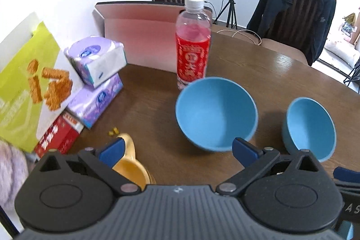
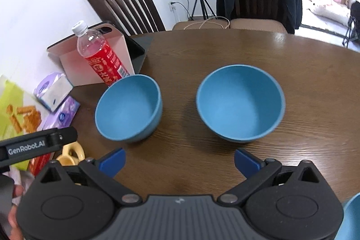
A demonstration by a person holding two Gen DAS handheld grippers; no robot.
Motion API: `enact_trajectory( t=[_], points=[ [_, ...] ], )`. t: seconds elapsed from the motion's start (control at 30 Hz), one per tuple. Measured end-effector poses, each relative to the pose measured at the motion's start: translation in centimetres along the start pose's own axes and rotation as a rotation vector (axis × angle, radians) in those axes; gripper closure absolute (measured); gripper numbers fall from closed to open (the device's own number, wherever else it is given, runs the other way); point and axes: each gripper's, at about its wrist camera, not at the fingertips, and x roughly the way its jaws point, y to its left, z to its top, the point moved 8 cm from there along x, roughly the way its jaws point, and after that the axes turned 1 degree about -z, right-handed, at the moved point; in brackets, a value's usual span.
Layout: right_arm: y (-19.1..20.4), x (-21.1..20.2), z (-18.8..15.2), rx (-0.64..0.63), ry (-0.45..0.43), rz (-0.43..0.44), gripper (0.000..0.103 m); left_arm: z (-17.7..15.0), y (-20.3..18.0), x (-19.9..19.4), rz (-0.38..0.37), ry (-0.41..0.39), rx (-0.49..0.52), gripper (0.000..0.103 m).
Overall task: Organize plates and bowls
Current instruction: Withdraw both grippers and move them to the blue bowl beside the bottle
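Both grippers, left gripper (image 1: 178,149) and right gripper (image 2: 179,161), have fingers spread, empty. Each blue bowl (image 2: 239,102) looks light, stiff (probably plastic); take its rim.

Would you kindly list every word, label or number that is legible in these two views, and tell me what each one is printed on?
"GenRobot.AI": on the black body of the left gripper, seen in the right wrist view.
"AS": partial white letters on a dark edge at the right of the left wrist view.
Bottle red label: Chinese characters, too blurred to read.
Tissue packs, red box, green bag: print unreadable.
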Motion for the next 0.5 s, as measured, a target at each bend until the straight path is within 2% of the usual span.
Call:
enact_trajectory(
  t=[0.27, 0.5],
  points=[
    [1.8, 4.5, 0.6, 0.104, 0.013, -0.067, 0.006, 2.6, 0.9, 4.5, 0.014, 0.013, 0.055, 0.0],
    [2.3, 7.8, 1.0, 0.17, 0.032, -0.1, 0.013, 3.5, 0.8, 8.0, 0.013, 0.043, 0.105, 0.0]
  ],
)
